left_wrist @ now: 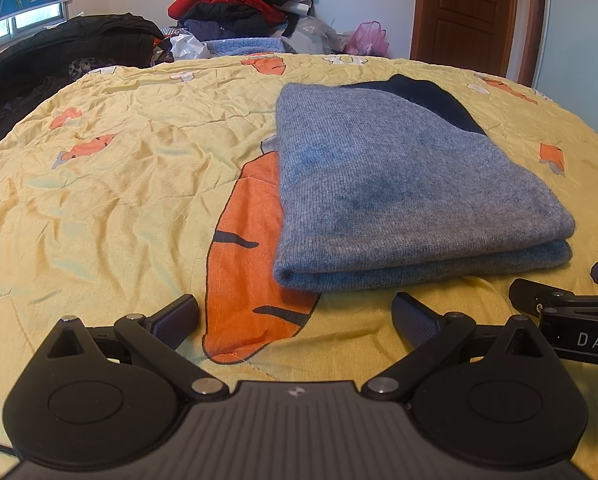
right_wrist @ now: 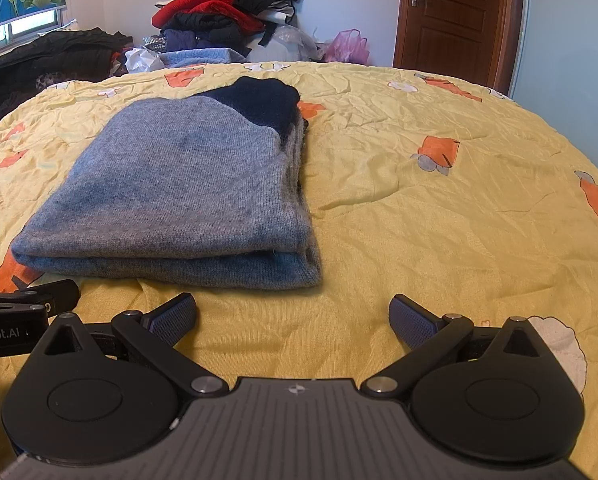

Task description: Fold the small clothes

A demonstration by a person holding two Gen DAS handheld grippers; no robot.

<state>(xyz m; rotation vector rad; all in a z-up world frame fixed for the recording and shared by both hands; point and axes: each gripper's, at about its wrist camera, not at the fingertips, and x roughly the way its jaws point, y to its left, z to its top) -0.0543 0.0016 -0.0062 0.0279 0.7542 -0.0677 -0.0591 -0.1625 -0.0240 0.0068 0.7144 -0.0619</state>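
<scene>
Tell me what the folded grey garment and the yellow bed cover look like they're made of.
Folded grey garment: looks like a soft wool-type knit, matte and slightly fuzzy, with fine ribbed rows and fluffy edges. Yellow bed cover: seems a thin, smooth woven fabric, maybe cotton or polyester, with a faint sheen and many fine creases.

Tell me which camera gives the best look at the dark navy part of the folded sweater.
The right wrist view: the navy part shows broadly at the far end of the grey sweater. The left wrist view shows it as a narrower band along the far right edge.
</scene>
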